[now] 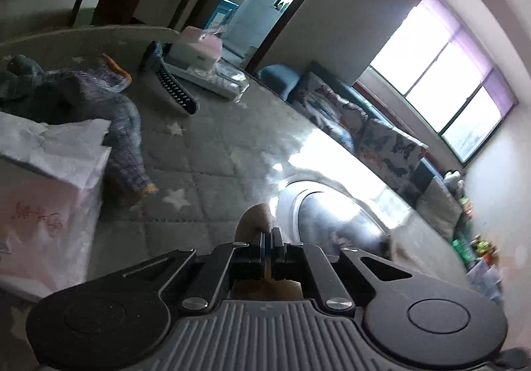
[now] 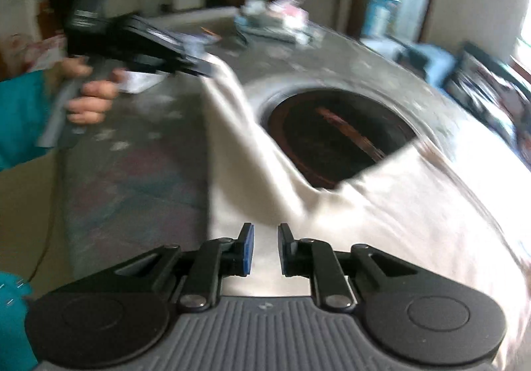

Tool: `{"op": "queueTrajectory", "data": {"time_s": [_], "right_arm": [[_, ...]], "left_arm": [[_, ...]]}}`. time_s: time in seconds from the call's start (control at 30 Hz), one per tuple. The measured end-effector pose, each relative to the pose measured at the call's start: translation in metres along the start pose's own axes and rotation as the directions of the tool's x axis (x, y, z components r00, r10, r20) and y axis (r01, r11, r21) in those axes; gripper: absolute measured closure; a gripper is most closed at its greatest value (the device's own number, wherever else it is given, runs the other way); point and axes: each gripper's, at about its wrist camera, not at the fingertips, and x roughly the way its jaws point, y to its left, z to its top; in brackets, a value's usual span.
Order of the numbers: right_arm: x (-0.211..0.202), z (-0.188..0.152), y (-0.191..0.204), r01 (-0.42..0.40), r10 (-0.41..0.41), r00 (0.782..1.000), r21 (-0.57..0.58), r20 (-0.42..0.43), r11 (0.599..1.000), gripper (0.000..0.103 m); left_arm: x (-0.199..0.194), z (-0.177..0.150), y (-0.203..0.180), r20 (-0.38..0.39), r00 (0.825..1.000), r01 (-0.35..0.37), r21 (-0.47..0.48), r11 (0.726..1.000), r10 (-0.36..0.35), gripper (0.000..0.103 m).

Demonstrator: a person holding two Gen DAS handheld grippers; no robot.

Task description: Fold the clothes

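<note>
A cream shirt (image 2: 381, 221) lies spread on the grey star-patterned bed cover (image 2: 139, 152), its dark neck opening (image 2: 338, 135) facing up. In the right wrist view my left gripper (image 2: 205, 67) is up at the left, held by a hand (image 2: 89, 95) with a teal sleeve. It pinches the shirt's shoulder edge and lifts it into a ridge. The left wrist view shows the left gripper (image 1: 271, 238) shut with cream cloth (image 1: 255, 215) bunched between its pads. My right gripper (image 2: 265, 248) hovers low over the shirt's near part, pads apart, with only flat fabric showing in the gap.
A blue patterned garment (image 1: 122, 125) and a white plastic bag (image 1: 49, 205) lie at the left of the bed. Boxes (image 1: 199, 49) and a black-and-white slotted object (image 1: 176, 92) sit at its far end. Butterfly-print bedding (image 1: 381, 138) runs along the window side.
</note>
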Motion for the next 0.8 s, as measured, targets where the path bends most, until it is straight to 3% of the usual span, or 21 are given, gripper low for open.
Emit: {"op": "queueTrajectory", "data": {"time_s": [0.07, 0.17, 0.33, 0.43, 0.53, 0.67, 0.77, 0.8], "right_arm": [[0.010, -0.003, -0.002, -0.002, 0.002, 1.000, 0.005, -0.030, 1.000, 0.086], [0.007, -0.007, -0.001, -0.023, 0.023, 1.000, -0.004, -0.014, 1.000, 0.085], [-0.018, -0.014, -0.013, 0.004, -0.005, 0.999, 0.039, 0.034, 0.999, 0.083], [-0.035, -0.022, -0.029, 0.048, -0.053, 0.997, 0.094, 0.055, 0.994, 0.081], [-0.051, -0.032, -0.048, 0.111, -0.122, 0.991, 0.155, 0.062, 0.982, 0.076], [-0.071, -0.054, -0.075, 0.185, -0.203, 0.978, 0.250, 0.049, 0.951, 0.076], [-0.085, -0.074, -0.094, 0.246, -0.267, 0.963, 0.314, 0.024, 0.917, 0.076], [-0.089, -0.080, -0.099, 0.266, -0.286, 0.958, 0.332, 0.012, 0.905, 0.076]], "left_arm": [[-0.002, 0.004, -0.008, 0.010, 1.000, 0.028, 0.002, 1.000, -0.028, 0.100], [-0.016, 0.009, -0.037, 0.026, 0.991, 0.131, 0.058, 0.990, -0.133, 0.100], [-0.035, 0.008, -0.099, 0.015, 0.954, 0.293, 0.178, 0.939, -0.301, 0.100], [-0.037, -0.005, -0.141, -0.038, 0.915, 0.398, 0.250, 0.883, -0.401, 0.100], [-0.035, -0.030, -0.183, -0.129, 0.870, 0.490, 0.325, 0.809, -0.476, 0.100], [-0.022, -0.072, -0.225, -0.290, 0.792, 0.610, 0.352, 0.710, -0.537, 0.094], [-0.016, -0.100, -0.238, -0.364, 0.772, 0.634, 0.385, 0.671, -0.521, 0.079], [-0.015, -0.104, -0.236, -0.372, 0.777, 0.628, 0.398, 0.669, -0.508, 0.073]]}}
